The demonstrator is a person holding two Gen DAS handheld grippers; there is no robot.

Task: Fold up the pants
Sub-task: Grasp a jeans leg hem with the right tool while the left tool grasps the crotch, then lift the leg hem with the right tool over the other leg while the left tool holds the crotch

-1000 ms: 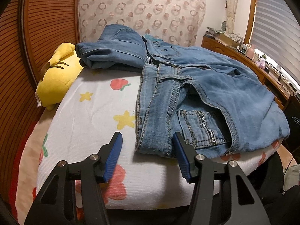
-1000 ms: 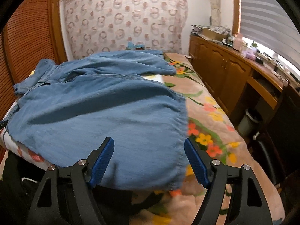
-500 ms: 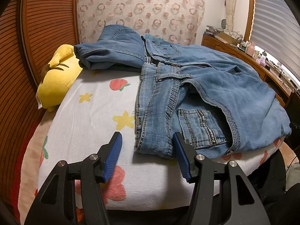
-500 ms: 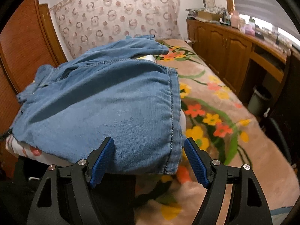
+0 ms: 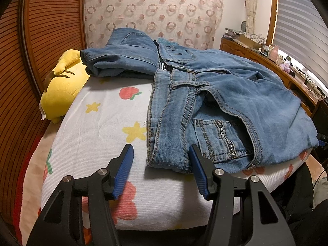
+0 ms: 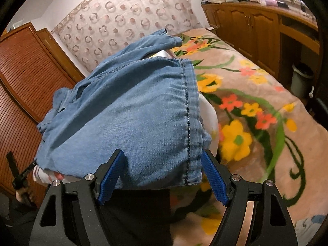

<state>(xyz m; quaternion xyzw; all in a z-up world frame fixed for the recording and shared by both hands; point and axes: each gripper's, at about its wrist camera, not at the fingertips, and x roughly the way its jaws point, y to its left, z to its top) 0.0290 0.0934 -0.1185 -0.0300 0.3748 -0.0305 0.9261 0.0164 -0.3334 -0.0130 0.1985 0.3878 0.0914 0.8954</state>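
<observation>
Straddling the pants [image 5: 235, 102] waistband at the bed's [image 5: 98, 135] near edge, left gripper [image 5: 161, 169] spread, just narrowing; right gripper [image 6: 162, 176] spread around the hem, both ready to pinch.

Pants [image 5: 235, 102]: light-blue denim jeans, contrast stitching, lettered tape on pocket. Lying flat, crumpled, across white fruit-and-star-print cover; waistband at near left, stitched hem [image 6: 188, 123] overhanging near edge at right. Second folded denim piece [image 5: 123, 59] touching far end.
</observation>
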